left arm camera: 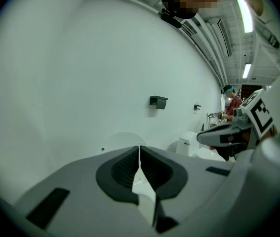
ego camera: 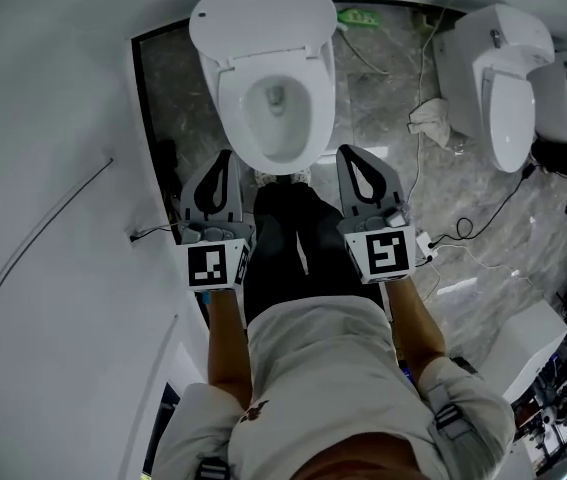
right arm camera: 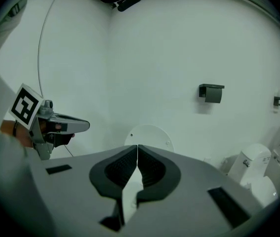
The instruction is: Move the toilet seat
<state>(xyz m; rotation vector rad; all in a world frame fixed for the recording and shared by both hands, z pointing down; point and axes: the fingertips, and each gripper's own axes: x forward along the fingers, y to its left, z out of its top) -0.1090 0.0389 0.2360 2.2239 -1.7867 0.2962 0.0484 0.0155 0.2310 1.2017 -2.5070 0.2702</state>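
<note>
White toilet seat [ego camera: 227,108] lies just ahead; we bring left tongs [ego camera: 223,161] and right tongs [ego camera: 351,158], closed tight and empty, probably to nudge it.

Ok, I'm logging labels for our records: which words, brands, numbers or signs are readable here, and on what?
No readable words or numbers.
Left gripper and right gripper cubes: black-and-white square markers, patterns only, no letters.
Green item at the head view's top edge: any print too small to read.
</note>
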